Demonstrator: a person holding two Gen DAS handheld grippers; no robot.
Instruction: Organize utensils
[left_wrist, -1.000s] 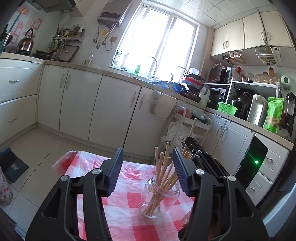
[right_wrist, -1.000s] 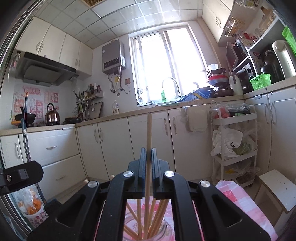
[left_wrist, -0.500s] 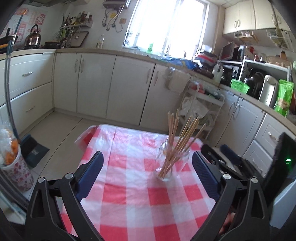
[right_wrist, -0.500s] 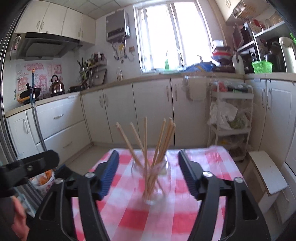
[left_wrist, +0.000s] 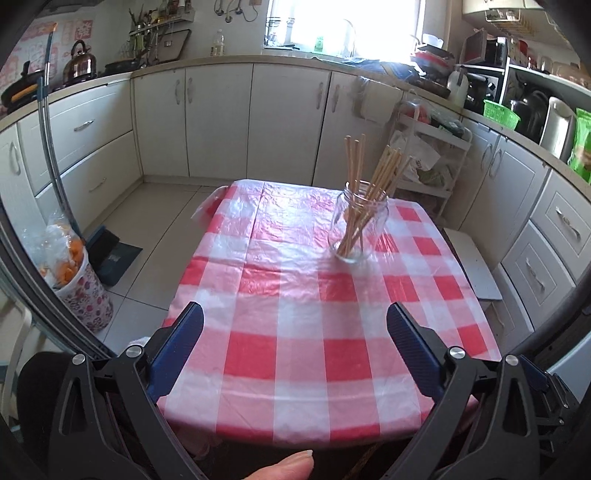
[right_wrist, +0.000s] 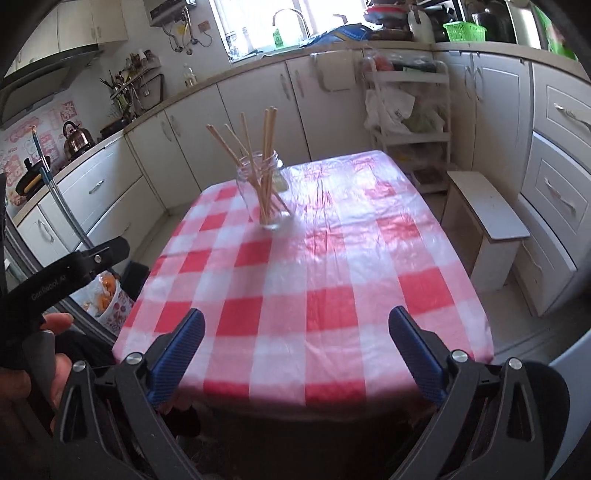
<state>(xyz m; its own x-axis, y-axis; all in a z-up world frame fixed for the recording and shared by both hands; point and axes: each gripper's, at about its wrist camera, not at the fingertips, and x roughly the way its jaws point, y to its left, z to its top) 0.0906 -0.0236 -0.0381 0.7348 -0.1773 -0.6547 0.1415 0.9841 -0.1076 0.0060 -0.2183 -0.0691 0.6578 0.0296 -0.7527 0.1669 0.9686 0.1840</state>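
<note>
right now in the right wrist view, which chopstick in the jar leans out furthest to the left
The chopstick whose tip ends far left of the glass jar. It slants most; the others stand steeper, two nearly upright above the jar's mouth.

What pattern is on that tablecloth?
The tablecloth is a red and white check, glossy like plastic. The left wrist view shows it best.

Left gripper (left_wrist: 294, 328) gapes wide, empty — right gripper (right_wrist: 296, 334) opening, empty too.

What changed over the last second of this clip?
The right gripper let go of the chopstick it pinched above the jar; its jaws are opening, empty. Both it and the left gripper drew back from the jar. The jar and chopsticks stayed put.
</note>
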